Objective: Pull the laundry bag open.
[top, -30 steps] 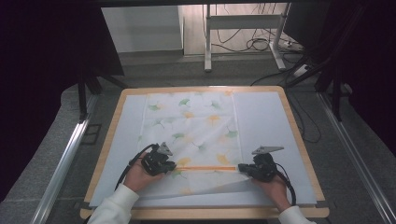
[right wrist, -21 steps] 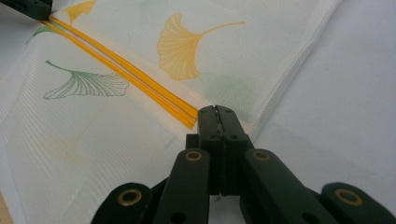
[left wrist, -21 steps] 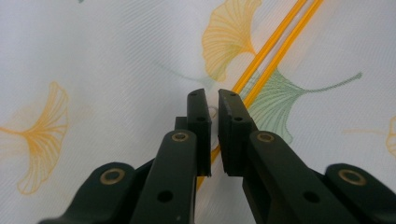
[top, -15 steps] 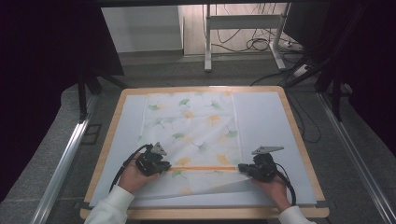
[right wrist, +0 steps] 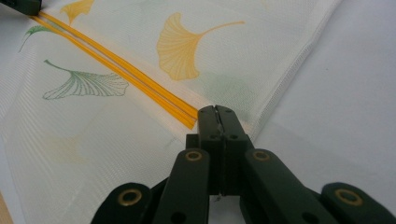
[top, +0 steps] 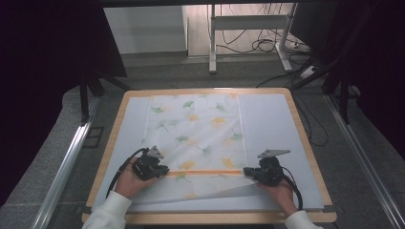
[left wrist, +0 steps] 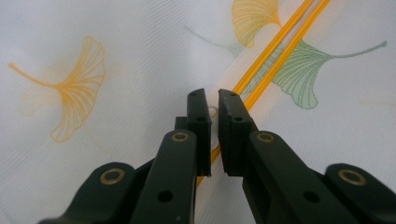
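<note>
Setting: indoor lab or recording bay, not a home. Wood-rimmed worktop (top: 305, 143) with a pale mat stands between two metal floor rails (top: 64, 167). Dark curtains (top: 43, 71) close both sides. Behind, grey floor, a white metal desk frame (top: 248, 28), and loose cables (top: 267, 45) running to a power strip (top: 305, 72).

Hidden and cut-off parts around the printed cloth

In the left gripper view, the cloth (left wrist: 116, 60) is cut off on all sides, and a narrow gap between the jaws is seen, but contact of the pads with the fabric cannot be told. In the right gripper view, the cloth edge is hidden between the closed jaws. In the high view, the forearms are cut off by the bottom edge.
</note>
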